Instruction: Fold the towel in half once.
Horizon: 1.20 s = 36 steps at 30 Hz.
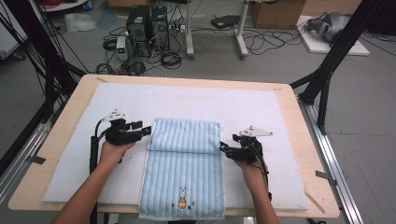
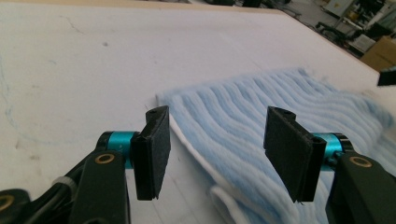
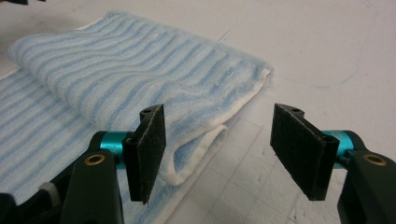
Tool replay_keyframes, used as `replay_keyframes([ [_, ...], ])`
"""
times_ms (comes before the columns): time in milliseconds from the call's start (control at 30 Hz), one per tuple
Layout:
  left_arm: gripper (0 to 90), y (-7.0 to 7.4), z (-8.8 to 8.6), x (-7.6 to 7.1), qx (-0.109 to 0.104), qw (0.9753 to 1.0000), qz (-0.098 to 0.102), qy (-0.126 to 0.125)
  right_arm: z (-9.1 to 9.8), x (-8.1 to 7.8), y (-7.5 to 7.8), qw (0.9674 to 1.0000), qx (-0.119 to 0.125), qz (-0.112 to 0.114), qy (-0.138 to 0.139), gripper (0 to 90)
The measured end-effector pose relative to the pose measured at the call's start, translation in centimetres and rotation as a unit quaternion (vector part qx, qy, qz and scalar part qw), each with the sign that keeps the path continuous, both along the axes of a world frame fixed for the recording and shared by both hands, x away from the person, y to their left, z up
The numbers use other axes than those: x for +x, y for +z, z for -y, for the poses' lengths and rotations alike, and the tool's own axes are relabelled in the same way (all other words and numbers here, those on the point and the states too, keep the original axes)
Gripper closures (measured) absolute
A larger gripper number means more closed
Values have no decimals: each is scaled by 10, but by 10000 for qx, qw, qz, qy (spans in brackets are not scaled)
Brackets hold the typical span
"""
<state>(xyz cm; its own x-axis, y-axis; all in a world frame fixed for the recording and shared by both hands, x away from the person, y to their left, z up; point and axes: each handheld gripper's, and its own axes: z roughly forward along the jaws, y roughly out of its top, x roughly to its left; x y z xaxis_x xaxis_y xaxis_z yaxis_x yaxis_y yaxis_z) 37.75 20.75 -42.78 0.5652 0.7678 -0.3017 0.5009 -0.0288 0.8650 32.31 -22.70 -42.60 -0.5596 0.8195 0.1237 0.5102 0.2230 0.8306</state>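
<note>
One light-blue striped towel [image 1: 184, 158] is laid on the white mat [image 1: 261, 107], its far part folded back over the rest; no writing can be read on it, but a small rabbit picture [image 1: 182, 196] is seen near its near hem. The left gripper [image 1: 147, 130] is held at the fold's left end, jaws apart and clamped on nothing. The right gripper [image 1: 223, 148] is held at the fold's right end, jaws likewise apart and empty.
</note>
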Motion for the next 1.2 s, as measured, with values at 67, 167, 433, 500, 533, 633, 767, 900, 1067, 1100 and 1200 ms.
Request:
replay_keyframes([
  [67, 393, 0, 2, 9, -55, 9999, -46, 90, 1, 0, 1, 10000, 14, 2, -9, 348],
  [167, 363, -2, 8, 19, 49, 9997, -201, 121, 4, 0, 2, 10000, -6, 39, -8, 343],
  [433, 360, -10, 25, 37, 425, 9980, -452, 151, 8, 0, 2, 10000, 0, 31, -31, 342],
  [500, 361, -11, 29, 41, 531, 9972, -505, 175, 8, 0, 2, 10000, -18, 34, -38, 342],
  [533, 366, -12, 30, 43, 553, 9970, -518, 159, 8, 0, 2, 10000, -29, 39, -33, 343],
  [633, 385, -18, 36, 44, 674, 9958, -594, 184, 9, 1, 2, 10000, -34, 39, -27, 342],
  [767, 449, -23, 42, 43, 1016, 9933, -546, 85, 11, 1, 2, 10000, -22, 27, -52, 343],
  [900, 642, -21, 45, 40, 1477, 9884, -339, -33, 10, 1, 1, 10000, -7, -8, -66, 342],
  [1067, 861, -21, 45, 39, 1473, 9883, -340, -211, 9, 1, 1, 10000, -26, -38, -66, 342],
  [1100, 867, -21, 46, 39, 1435, 9889, -337, -204, 9, 2, 1, 10000, -31, -30, -63, 342],
  [1200, 872, -20, 44, 39, 1295, 9905, -394, -238, 10, 2, 0, 10000, -41, -37, -61, 342],
])
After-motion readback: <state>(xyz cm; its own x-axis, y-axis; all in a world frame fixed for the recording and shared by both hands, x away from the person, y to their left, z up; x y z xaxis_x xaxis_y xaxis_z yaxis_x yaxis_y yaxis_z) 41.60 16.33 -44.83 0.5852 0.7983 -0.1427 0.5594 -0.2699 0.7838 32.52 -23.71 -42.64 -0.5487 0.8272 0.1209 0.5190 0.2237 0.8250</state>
